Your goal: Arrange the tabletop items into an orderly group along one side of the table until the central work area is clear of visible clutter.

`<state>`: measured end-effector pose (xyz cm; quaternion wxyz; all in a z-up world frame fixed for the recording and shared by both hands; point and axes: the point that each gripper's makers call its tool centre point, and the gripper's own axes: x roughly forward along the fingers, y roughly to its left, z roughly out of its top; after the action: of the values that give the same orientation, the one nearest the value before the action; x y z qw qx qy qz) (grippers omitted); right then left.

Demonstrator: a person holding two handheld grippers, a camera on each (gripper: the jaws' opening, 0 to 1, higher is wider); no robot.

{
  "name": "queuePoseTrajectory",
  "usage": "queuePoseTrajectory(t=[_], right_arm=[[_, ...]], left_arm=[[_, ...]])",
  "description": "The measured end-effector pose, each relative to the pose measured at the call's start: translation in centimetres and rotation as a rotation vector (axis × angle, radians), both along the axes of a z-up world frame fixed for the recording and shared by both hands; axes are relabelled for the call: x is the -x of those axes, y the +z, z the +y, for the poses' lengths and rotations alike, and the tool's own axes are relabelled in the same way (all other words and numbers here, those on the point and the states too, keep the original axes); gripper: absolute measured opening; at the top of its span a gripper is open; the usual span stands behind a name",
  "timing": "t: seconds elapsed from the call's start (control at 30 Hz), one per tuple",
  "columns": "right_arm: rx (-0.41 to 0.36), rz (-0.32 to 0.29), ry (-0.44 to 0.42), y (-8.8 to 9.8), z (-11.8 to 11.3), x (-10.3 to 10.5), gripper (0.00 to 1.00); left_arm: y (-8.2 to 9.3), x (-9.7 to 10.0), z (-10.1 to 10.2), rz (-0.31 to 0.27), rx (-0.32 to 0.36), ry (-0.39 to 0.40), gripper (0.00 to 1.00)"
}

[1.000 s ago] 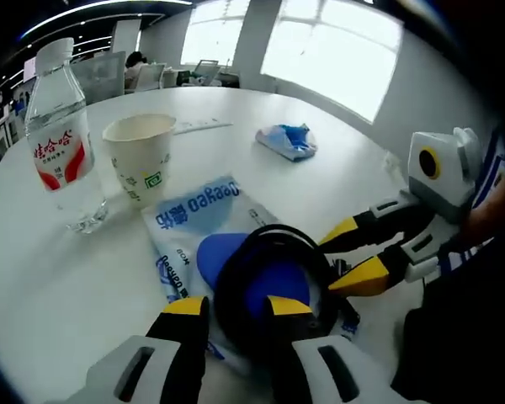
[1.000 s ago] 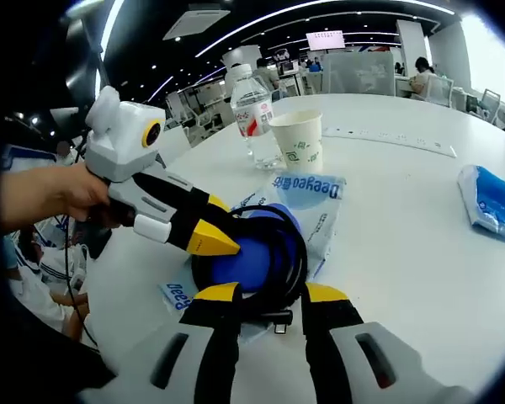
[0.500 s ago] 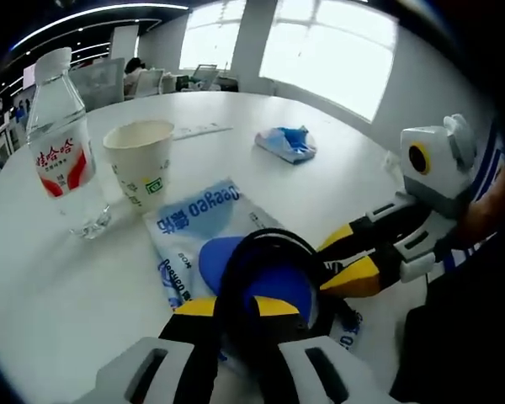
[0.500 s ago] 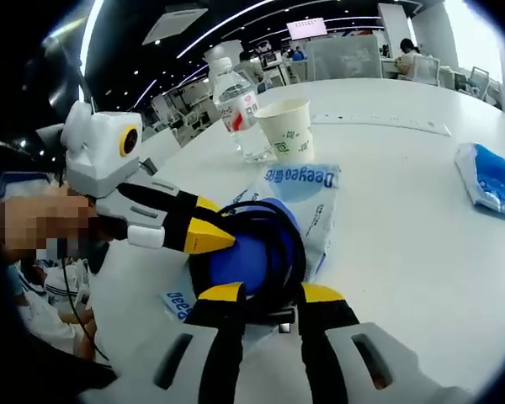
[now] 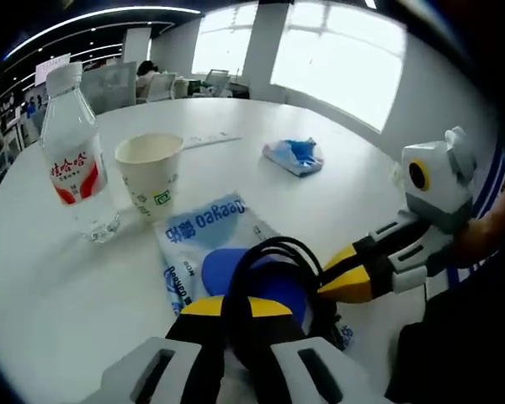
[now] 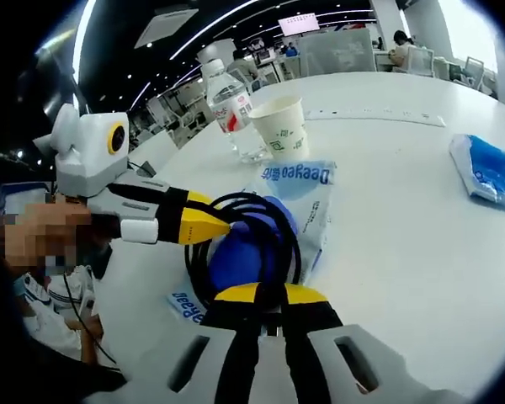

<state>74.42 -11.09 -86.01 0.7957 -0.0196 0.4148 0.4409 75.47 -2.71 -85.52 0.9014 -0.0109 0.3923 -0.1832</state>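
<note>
A black coiled cable [image 5: 273, 248] [image 6: 244, 200] lies over a blue rounded object [image 5: 215, 261] [image 6: 240, 257] on a white-and-blue Deegeo wipes pack [image 5: 206, 223] [image 6: 299, 181] on the round white table [image 5: 67, 295] [image 6: 404, 236]. My left gripper [image 5: 237, 307] [image 6: 215, 225] is shut on the near side of the coil. My right gripper [image 6: 273, 295] is shut on the coil's opposite side and comes in from the right in the left gripper view [image 5: 341, 282].
A paper cup [image 5: 151, 172] [image 6: 282, 126] and a clear water bottle [image 5: 76, 160] [image 6: 231, 105] stand just beyond the pack. A blue tissue pack [image 5: 293, 156] [image 6: 486, 168] and a thin white strip [image 5: 210, 140] [image 6: 379, 118] lie farther off. A person's hand holds the left gripper.
Both grippers' jaws have closed onto the black cable coil from opposite sides. The other items have not moved.
</note>
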Motion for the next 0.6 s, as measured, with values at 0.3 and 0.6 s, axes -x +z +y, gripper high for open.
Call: queuePoseTrajectory(t=[0.3, 0.6], right_arm=[[-0.012, -0.015, 0.017, 0.7, -0.4, 0.5, 0.0], [-0.042, -0.046, 0.018, 2.5, -0.6, 1.0, 0.0]], left_arm=[[0.8, 0.3, -0.2, -0.011, -0.001, 0.01, 0.04], [3.1, 1.3, -0.6, -0.047, -0.015, 0.028, 0.04]])
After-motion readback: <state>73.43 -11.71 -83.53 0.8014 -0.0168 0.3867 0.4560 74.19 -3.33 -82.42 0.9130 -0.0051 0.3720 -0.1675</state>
